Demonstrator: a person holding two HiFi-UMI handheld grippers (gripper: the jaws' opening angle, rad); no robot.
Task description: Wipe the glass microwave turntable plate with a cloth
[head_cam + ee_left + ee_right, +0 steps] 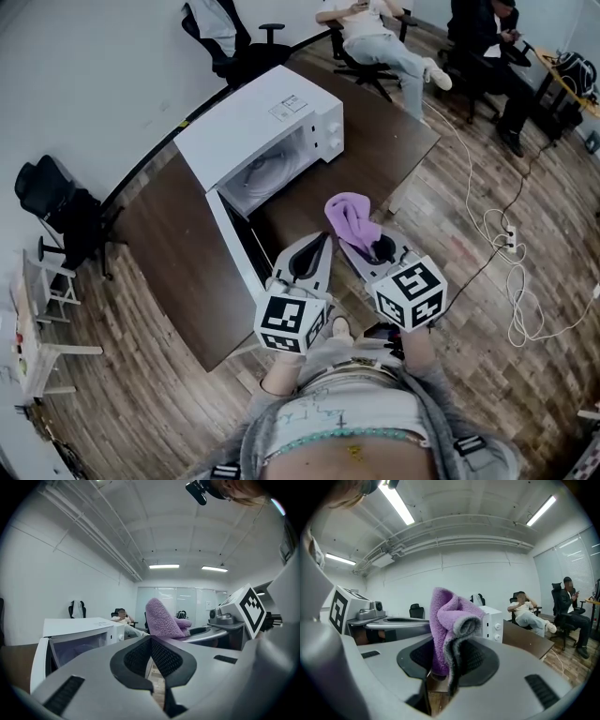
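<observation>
While I hold both grippers over the near edge of the desk [375, 150], my left gripper [151, 643] has its fingers pressed together with nothing between them. Just beside it, my right gripper [449, 656] has its fingers clamped on the purple cloth [446, 616], which stands up in folds above them. Beyond both, the microwave [267, 127] sits on the desk with its door [239, 246] swung open toward me. The plate [269, 171] lies inside the cavity. Farther off, two people [380, 37] sit.
</observation>
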